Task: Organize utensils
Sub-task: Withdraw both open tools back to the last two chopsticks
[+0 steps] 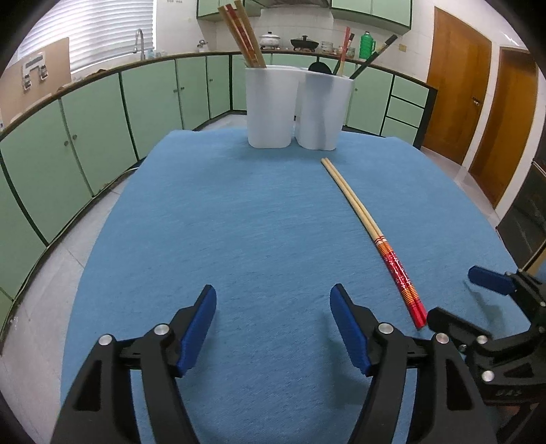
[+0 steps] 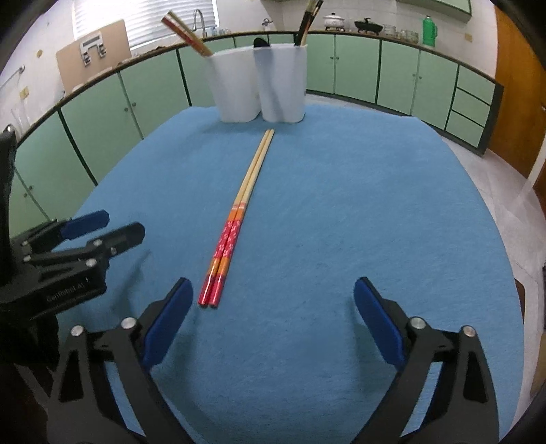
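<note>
Chopsticks [image 2: 239,211], a red-handled bamboo pair, lie side by side on the blue cloth [image 2: 341,222] of the bench, tips toward the far edge and just short of the white utensil holder [image 2: 259,85] standing there. More chopsticks [image 1: 242,34] and dark utensils stick up from its compartments. Left gripper [image 1: 273,328] hovers over the near edge with jaws wide and nothing between them. Right gripper [image 2: 271,321] hangs beside it, jaws equally wide, its left pad [image 2: 167,321] just beside the red handle ends.

Pair of chopsticks [image 2: 239,211] flat on tablecloth [image 2: 375,222], frame centre, tips toward two holders [image 2: 259,85] at top centre; more chopsticks [image 2: 186,32] upright in left holder
</note>
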Demonstrator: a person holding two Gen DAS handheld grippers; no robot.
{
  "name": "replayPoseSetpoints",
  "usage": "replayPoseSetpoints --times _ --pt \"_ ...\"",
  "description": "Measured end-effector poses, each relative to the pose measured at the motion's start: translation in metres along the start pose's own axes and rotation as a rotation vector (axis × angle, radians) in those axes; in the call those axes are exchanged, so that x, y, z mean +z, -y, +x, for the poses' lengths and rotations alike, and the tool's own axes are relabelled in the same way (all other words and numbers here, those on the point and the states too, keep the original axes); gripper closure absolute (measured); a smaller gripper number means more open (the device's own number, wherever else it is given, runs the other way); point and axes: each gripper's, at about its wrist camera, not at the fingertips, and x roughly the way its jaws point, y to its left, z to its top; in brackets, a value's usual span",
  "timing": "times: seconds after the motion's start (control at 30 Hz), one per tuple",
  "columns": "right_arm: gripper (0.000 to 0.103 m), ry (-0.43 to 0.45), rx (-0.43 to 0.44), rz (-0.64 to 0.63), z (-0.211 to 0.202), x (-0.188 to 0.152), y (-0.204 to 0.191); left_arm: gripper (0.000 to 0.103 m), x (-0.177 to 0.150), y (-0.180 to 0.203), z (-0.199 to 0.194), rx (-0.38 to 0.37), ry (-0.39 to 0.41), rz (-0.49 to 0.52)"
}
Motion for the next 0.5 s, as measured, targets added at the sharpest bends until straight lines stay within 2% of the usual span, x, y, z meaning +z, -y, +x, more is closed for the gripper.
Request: replayPoseSetpoints --times 0.23,0.43,0.5 --pt "0.021 -0.018 -0.010 -0.016 0.003 -0.002 0.000 0.034 -0.001 -0.001 0.001 0.002 -0.003 -0.004" --pt "0.023 -0.017 -0.067 0.011 0.000 -0.003 0.020 0.033 -0.002 0.000 0.002 0.003 -0.007 -0.001" --pt "0.024 -0.016 -0.063 0.030 0.001 -0.002 0.025 0.033 -0.002 0.000 0.002 0.004 -0.008 0.001"
